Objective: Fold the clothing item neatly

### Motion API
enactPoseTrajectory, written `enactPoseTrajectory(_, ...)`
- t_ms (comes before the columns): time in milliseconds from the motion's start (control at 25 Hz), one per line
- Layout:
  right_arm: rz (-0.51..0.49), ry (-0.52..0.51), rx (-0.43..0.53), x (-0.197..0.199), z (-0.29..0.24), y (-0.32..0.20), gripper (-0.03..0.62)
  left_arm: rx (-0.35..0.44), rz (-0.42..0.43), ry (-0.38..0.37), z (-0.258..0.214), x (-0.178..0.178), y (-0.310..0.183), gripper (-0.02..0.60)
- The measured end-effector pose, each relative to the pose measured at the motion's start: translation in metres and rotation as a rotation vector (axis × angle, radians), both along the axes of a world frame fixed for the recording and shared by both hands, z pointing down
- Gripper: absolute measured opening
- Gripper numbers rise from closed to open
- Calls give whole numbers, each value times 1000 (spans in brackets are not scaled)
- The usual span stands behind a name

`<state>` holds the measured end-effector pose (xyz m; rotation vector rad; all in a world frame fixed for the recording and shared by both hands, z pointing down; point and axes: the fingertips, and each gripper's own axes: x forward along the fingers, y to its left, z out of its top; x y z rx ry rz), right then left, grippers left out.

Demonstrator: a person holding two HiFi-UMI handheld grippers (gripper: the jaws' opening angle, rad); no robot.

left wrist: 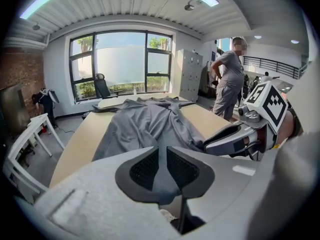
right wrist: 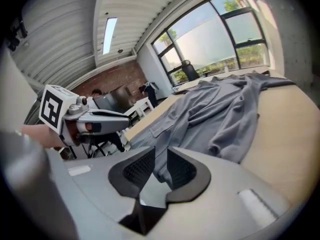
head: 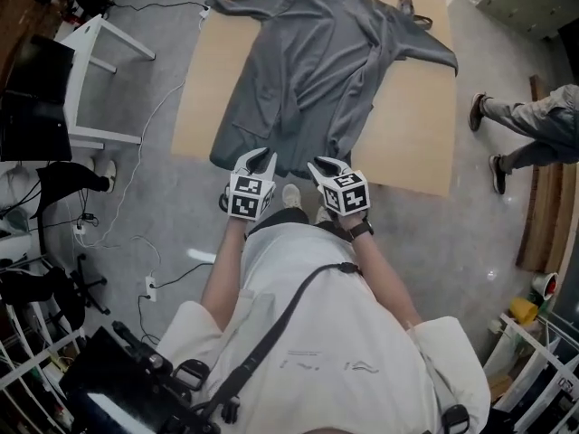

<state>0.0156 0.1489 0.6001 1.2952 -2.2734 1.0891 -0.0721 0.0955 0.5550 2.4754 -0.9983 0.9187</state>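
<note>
- So there's a long grey long-sleeved garment (head: 312, 70) spread out on a light wooden rectangular table (head: 412, 147). The collar is at the far end, the sleeves are out to either side and the hem is at the near edge.
- It's not totally flat: the cloth down the middle is bunched into long ridges, and the hem corner at the left of the head view runs right to the table's edge.
- The left gripper (head: 258, 158) sits at the near edge with its tips over the hem. Its jaws are a narrow slit apart. Grey cloth shows through the slit in the left gripper view, but as far as I can see the pads aren't squeezing it.
- The right gripper (head: 326, 165) is just beside it at the same stretch of hem, and they're close but not touching. Its jaws are also slightly parted, with cloth showing in the gap and nothing pinched.
- Both point away from the wearer and slant down towards the table.
- A person in grey (left wrist: 230, 76) stands off the table's right side. Only the legs and shoes show in the head view.
- A white table (head: 86, 48) stands on the grey floor to the left, with a white cable (head: 145, 143) trailing past it.
- Big windows (left wrist: 122, 59) and a black office chair (left wrist: 101, 86) are at the far wall.
</note>
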Motion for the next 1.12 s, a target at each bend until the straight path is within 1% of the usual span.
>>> enactPoseTrajectory(80, 96, -17, 20, 26, -8, 2, 78, 4, 46, 27, -8, 26, -9, 55)
enactPoseTrajectory(200, 198, 12, 48, 63, -17, 5, 78, -7, 89, 69, -16, 63, -27, 55)
enactPoseTrajectory(320, 296, 52, 63, 95, -18, 15, 78, -49, 135, 99, -13, 102, -45, 55)
enactPoseTrajectory(400, 361, 61, 52, 112, -13, 25, 78, -87, 182, 108, -6, 131, -58, 55)
enactPoseTrajectory(480, 421, 56, 29, 122, -5, 30, 80, -134, 212, 125, 3, 156, -76, 55)
enactPoseTrajectory(600, 496, 36, -11, 128, 7, 28, 85, -215, 225, 157, 17, 189, -114, 57)
enactPoseTrajectory(640, 518, 28, -23, 127, 10, 25, 89, -230, 239, 150, 21, 199, -128, 57)
enactPoseTrajectory(760, 573, 19, -44, 122, 14, 16, 91, -242, 304, 121, 33, 235, -163, 61)
enactPoseTrajectory(840, 591, 53, -56, 119, 17, 9, 91, -262, 334, 143, 41, 263, -188, 60)
enactPoseTrajectory(920, 599, 129, -63, 114, 20, 0, 92, -299, 368, 172, 50, 288, -213, 61)
enactPoseTrajectory(1000, 616, 194, -60, 110, 22, -9, 92, -353, 397, 199, 65, 312, -235, 61)
enactPoseTrajectory(1120, 684, 204, -66, 112, 25, -19, 92, -429, 402, 223, 88, 345, -264, 61)
